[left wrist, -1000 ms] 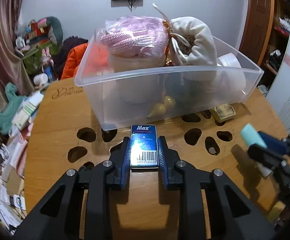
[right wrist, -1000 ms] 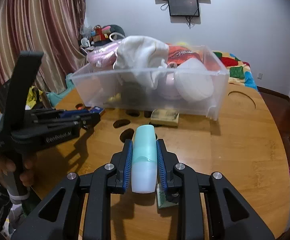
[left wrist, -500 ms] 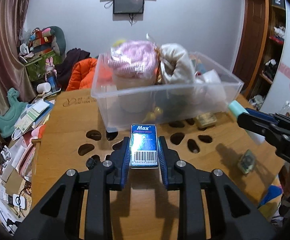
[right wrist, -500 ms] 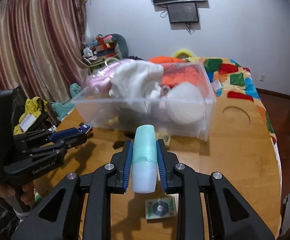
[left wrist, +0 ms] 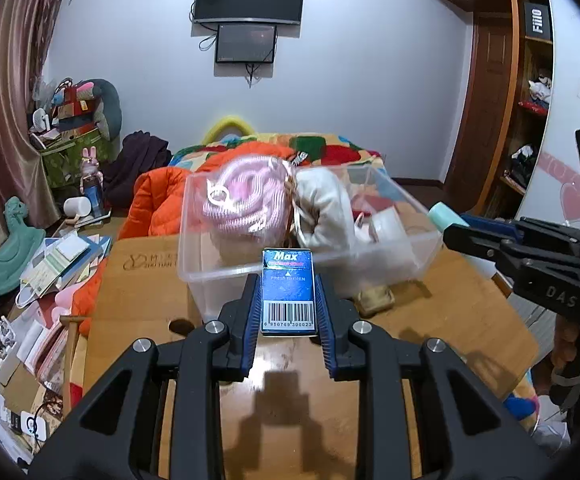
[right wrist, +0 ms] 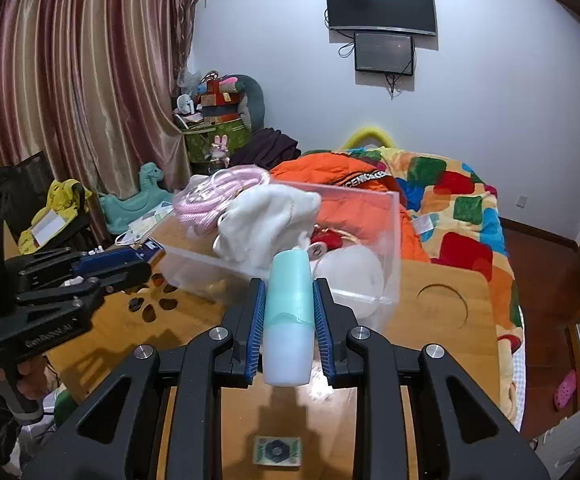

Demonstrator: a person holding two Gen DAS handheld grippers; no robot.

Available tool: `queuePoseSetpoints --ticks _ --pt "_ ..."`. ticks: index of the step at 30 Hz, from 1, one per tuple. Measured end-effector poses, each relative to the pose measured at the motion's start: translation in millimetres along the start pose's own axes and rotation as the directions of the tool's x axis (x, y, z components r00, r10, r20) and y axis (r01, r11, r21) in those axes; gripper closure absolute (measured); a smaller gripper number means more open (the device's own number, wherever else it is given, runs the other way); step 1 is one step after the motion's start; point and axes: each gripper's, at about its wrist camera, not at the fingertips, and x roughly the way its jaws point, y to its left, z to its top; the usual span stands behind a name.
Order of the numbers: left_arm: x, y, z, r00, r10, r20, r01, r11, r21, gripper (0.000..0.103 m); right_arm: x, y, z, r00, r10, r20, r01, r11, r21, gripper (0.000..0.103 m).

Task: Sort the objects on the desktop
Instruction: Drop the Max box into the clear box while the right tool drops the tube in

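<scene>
bin looks mostly packed; we clamp a blue box left, a bottle right, neither dropped in yet.

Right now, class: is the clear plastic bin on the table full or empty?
Full. The clear plastic bin is heaped above its rim: a pink coiled bundle and a white cloth bag stick out on top.

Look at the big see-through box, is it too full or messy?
Yes, a bit. The clear plastic bin is overfilled: a pink coiled bundle and a white cloth bag heap above its rim. A small green patterned card also lies alone on the table, outside the bin.
</scene>
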Motion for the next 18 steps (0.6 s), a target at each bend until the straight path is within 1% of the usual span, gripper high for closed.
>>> queuePoseSetpoints --ticks 5,11,18 --pt "0 8 13 1.0 0.011 0.024 -0.011 1.0 -0.01 0.077 3 -11 10 1.0 -0.01 0.01 0.01 1.0 -0.013 0.081" --pt "8 17 29 0.999 0.009 0.04 -0.007 0.999 -0.045 0.077 18 -27 30 1.0 0.0 0.011 0.0 1.0 -0.014 0.081" --pt "25 13 46 0.999 0.004 0.039 -0.003 1.0 -0.028 0.077 38 -36 47 1.0 0.001 0.024 0.0 1.0 -0.017 0.081"
